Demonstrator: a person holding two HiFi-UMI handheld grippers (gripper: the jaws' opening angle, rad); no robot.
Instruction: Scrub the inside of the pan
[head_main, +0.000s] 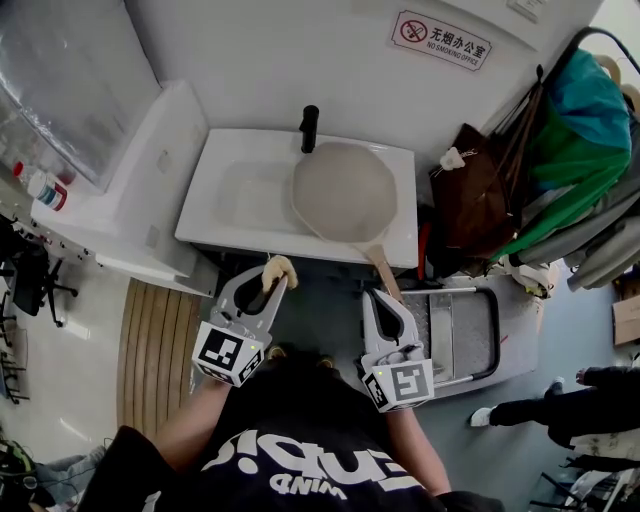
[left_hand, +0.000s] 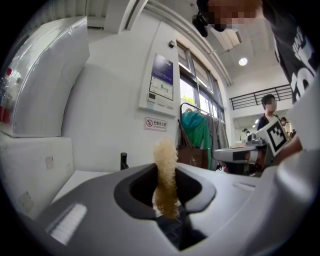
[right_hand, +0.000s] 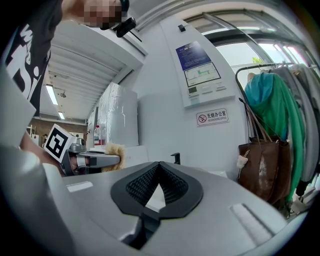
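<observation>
A round pale pan (head_main: 344, 190) lies over the right side of the white sink (head_main: 240, 190), its wooden handle (head_main: 382, 267) pointing toward me. My left gripper (head_main: 272, 281) hangs in front of the sink's lower edge, shut on a tan scrub sponge (head_main: 280, 268). The sponge (left_hand: 165, 175) stands up between the jaws in the left gripper view. My right gripper (head_main: 385, 300) is shut with nothing in it, just below the end of the pan handle. In the right gripper view its jaws (right_hand: 159, 170) meet at the tips, and the left gripper with the sponge (right_hand: 114, 150) shows at the left.
A black tap (head_main: 309, 128) stands at the sink's back edge. A white cabinet (head_main: 130, 190) flanks the sink on the left. Brown bags (head_main: 480, 190) and green clothing (head_main: 575, 160) hang on the right, above a step stool (head_main: 460, 330). A person's legs (head_main: 560, 405) show at the far right.
</observation>
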